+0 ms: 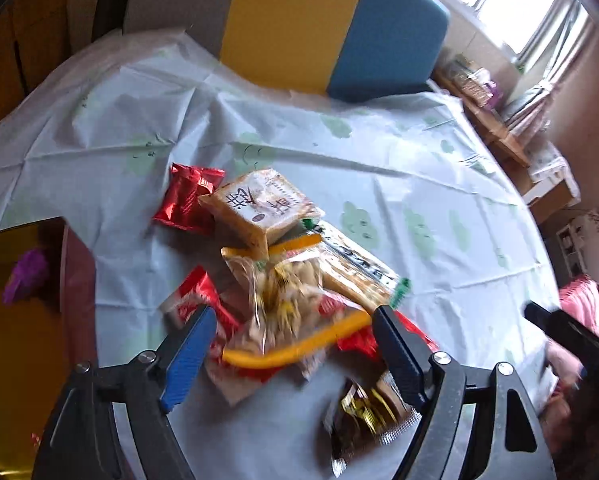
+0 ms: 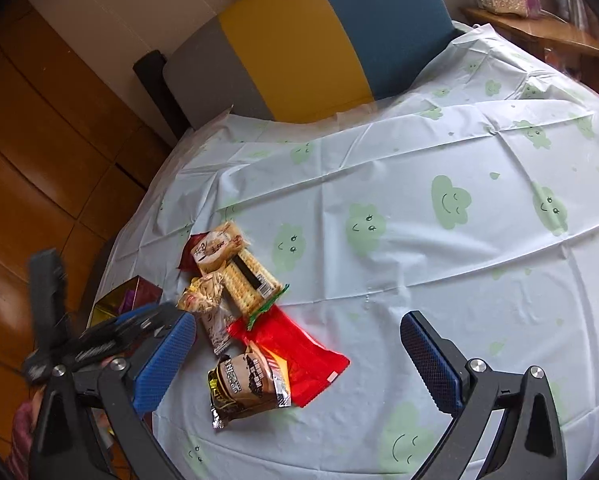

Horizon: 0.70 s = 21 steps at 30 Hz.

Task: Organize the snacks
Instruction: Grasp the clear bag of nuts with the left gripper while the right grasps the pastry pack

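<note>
A pile of snack packets lies on the pale cloud-print tablecloth [image 2: 419, 208]. In the left wrist view my left gripper [image 1: 293, 316] hangs open just over the pile. A blurred clear bag with yellow edges [image 1: 291, 312] lies between its blue pads without touching them. Around it are a red packet [image 1: 189, 202], a tan bread packet [image 1: 259, 208], a cracker pack [image 1: 355, 264] and a dark brown-and-gold packet [image 1: 363, 412]. My right gripper [image 2: 297, 320] stands open above the red packet [image 2: 299, 348] and the brown packet [image 2: 247, 380], holding nothing.
A gold-and-red open box [image 1: 19, 280] with something purple inside stands at the table's left edge, also seen as the box [image 2: 123, 296]. A grey, yellow and blue chair back [image 2: 299, 40] stands behind the table. A person's hand and pink sleeve [image 1: 583, 300] show at the right.
</note>
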Tool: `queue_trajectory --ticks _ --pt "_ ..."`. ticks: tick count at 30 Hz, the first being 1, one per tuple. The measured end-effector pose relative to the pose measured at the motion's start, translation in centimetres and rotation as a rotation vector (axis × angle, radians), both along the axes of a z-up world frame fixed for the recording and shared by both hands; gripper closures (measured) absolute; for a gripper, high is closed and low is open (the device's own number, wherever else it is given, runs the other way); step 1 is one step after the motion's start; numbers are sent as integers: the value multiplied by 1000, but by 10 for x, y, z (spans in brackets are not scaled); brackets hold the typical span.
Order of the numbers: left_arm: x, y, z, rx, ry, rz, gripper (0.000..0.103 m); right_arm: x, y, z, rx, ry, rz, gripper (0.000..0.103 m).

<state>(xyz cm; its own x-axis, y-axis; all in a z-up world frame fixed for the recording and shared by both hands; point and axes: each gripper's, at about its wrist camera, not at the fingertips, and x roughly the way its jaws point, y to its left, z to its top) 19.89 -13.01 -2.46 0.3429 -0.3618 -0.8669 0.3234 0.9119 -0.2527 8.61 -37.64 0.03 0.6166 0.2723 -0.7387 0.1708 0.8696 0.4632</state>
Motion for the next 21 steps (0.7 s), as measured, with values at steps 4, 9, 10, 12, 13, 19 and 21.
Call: queue_trajectory --ticks 4,9,10,12,13,19,21 --pt "17 -12 -19 29 33 -4 21 2 3 0 2 0 12 0" --pt "22 -14 -36 47 59 5 49 2 6 1 -27 -14 18 0" --pt "18 -14 -34 40 40 -6 51 2 6 3 -43 -25 14 0" --pt "8 -8 -26 17 7 -14 57 1 6 6 -67 -43 9 0" --pt "3 -6 -21 12 -16 -17 57 1 6 6 -69 -44 9 0" --pt "-54 9 14 6 -186 -93 57 1 9 3 -102 -32 19 0" --pt "-78 16 18 18 -220 -121 57 1 11 1 -115 -26 27 0"
